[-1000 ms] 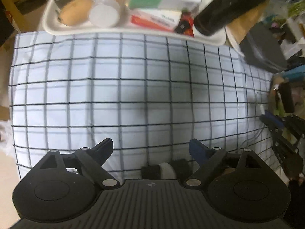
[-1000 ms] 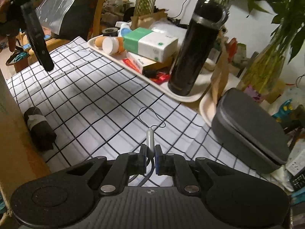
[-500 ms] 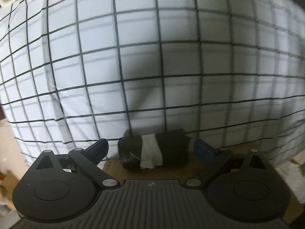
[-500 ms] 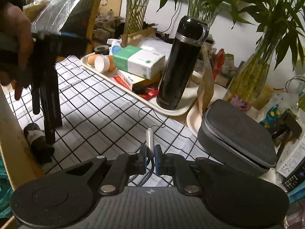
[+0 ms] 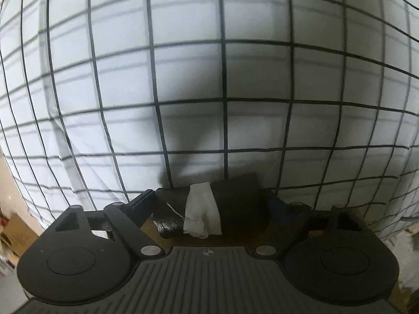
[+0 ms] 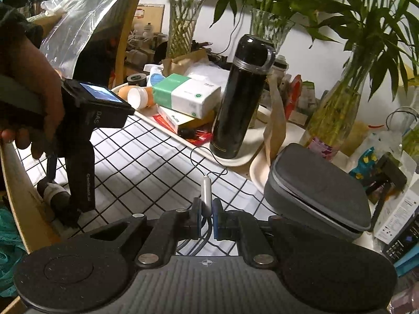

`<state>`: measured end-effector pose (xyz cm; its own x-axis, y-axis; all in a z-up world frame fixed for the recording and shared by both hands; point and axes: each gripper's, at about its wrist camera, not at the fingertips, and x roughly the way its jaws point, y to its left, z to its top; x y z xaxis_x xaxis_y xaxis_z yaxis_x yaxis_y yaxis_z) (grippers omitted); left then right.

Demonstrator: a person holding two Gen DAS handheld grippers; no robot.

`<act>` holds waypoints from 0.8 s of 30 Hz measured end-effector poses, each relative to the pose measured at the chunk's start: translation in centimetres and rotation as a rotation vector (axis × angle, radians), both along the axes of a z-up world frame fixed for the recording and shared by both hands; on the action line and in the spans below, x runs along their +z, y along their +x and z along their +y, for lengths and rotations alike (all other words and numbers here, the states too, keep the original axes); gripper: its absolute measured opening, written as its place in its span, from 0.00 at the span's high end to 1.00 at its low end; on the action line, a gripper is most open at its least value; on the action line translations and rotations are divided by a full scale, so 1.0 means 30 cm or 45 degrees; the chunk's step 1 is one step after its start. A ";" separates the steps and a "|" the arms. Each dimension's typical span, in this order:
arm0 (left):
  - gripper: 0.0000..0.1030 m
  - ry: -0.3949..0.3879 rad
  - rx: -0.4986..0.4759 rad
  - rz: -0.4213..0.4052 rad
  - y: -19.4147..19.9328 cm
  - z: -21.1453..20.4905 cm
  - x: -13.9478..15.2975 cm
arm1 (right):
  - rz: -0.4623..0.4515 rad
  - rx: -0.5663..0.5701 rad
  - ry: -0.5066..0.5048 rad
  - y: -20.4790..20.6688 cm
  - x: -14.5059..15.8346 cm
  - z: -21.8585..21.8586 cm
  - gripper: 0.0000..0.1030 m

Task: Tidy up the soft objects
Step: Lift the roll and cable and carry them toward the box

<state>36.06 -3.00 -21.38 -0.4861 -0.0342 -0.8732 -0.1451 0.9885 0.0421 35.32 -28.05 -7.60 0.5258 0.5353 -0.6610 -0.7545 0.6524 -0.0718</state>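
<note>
Now my left gripper [image 5: 209,204] stands spread wide, one finger on each side of the dark rolled bundle [image 5: 235,204], which lies crosswise between them at the near edge of the checked cloth [image 5: 183,78], partly on bare wood. A white fabric band [image 5: 201,213] wraps its middle, with a bit of loose thread beside it. From the right wrist view, this gripper [image 6: 76,172] points steeply down at the roll [image 6: 53,195].

My right gripper [image 6: 207,218] is pinched tight on a thin white cable end [image 6: 207,191], whose dark cord [image 6: 204,157] loops ahead toward the tray [image 6: 235,161].

To do the grasp well, I judge I should settle a touch lower so the pads meet the roll's sides rather than its top, then close slowly. Being soft, it will squash and may bulge out forward, so I want it centred between the fingers. I should keep the cloth's edge out of the pinch, or it drags along when I lift.
</note>
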 end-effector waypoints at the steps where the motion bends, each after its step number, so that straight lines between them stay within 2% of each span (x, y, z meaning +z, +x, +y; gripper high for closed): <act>1: 0.20 -0.013 -0.021 -0.032 0.002 0.010 0.012 | 0.004 -0.003 0.003 0.001 0.000 -0.003 0.90; 4: 0.20 -0.041 -0.042 -0.163 0.015 0.026 0.071 | 0.003 -0.011 0.000 0.000 -0.001 -0.007 0.90; 7: 0.20 -0.115 -0.039 -0.327 0.029 0.050 0.154 | 0.002 -0.014 -0.013 -0.004 -0.003 -0.002 0.90; 13: 0.21 -0.125 -0.130 -0.639 0.049 0.054 0.338 | 0.000 -0.042 -0.018 -0.010 0.008 0.002 0.90; 17: 0.21 -0.086 -0.167 -0.800 0.088 0.032 0.443 | 0.003 -0.080 0.009 -0.012 0.026 -0.004 0.90; 24: 0.21 0.009 -0.219 -1.038 -0.014 -0.007 0.543 | -0.008 -0.117 0.057 -0.031 0.086 -0.024 0.90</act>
<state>35.63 -3.21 -5.08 0.3005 -0.0101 -0.9537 0.0205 0.9998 -0.0042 34.39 -28.77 -5.02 0.5781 0.5140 -0.6337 -0.6912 0.7212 -0.0455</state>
